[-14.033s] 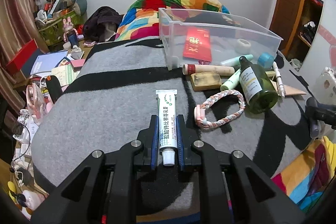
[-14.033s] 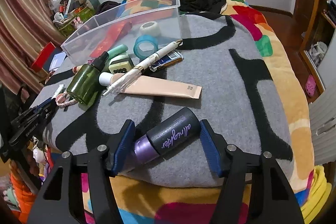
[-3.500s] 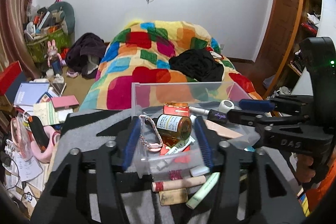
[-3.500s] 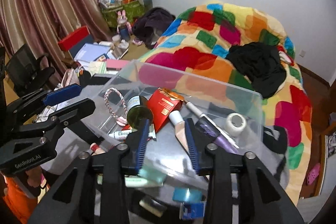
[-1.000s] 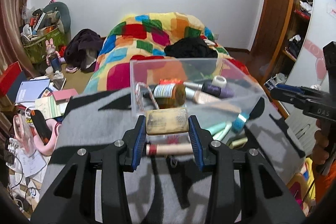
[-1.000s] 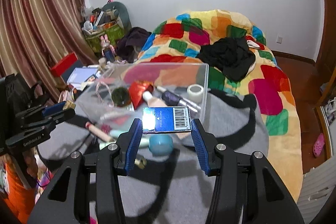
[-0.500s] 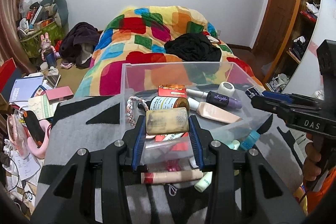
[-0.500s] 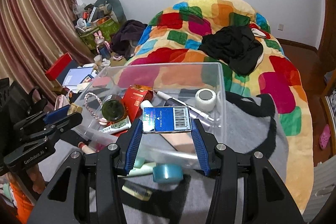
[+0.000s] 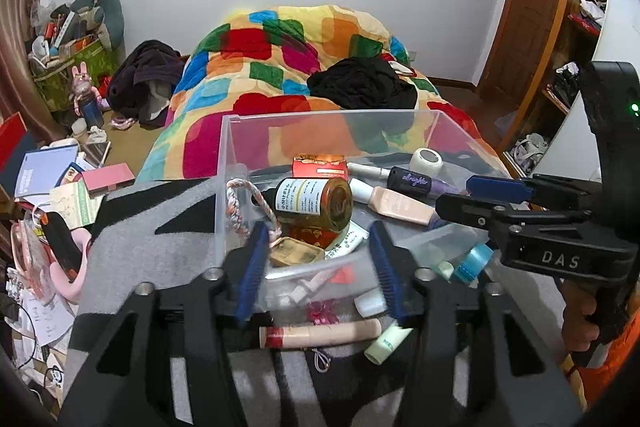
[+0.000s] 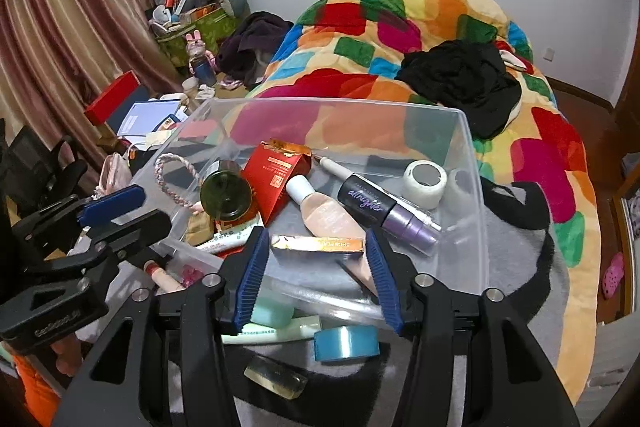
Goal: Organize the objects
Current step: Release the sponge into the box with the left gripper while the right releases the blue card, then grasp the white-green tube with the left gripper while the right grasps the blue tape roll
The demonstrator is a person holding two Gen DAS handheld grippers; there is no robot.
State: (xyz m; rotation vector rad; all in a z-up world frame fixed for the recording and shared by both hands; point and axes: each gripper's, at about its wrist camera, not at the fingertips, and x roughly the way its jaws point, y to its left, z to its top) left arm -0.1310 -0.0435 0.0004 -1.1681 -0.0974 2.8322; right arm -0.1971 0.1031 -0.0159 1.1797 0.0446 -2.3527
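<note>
A clear plastic bin (image 9: 280,125) (image 10: 472,163) stands on the grey blanket and holds several items. My left gripper (image 9: 316,267) is open over the bin's near wall; the tan bar (image 9: 294,253) lies loose in the bin below it, next to the braided rope (image 9: 248,199) and the green bottle (image 9: 316,199). My right gripper (image 10: 316,267) is open over the bin's near edge; the blue card box (image 10: 318,243) lies on edge in the bin between its fingers, apart from the pads. The purple tube (image 10: 384,213) and white tape roll (image 10: 424,183) lie in the bin.
Outside the bin on the blanket lie a beige tube (image 9: 320,333), a pale green tube (image 9: 388,341), blue tape (image 10: 346,343), a mint item (image 10: 272,311) and a yellowish bar (image 10: 276,381). A colourful quilt (image 10: 400,39) lies beyond; floor clutter is at left.
Both grippers moved forward over the bin and opened. The tan bar dropped from the left gripper into the bin, and the blue card box dropped from the right gripper into the bin.
</note>
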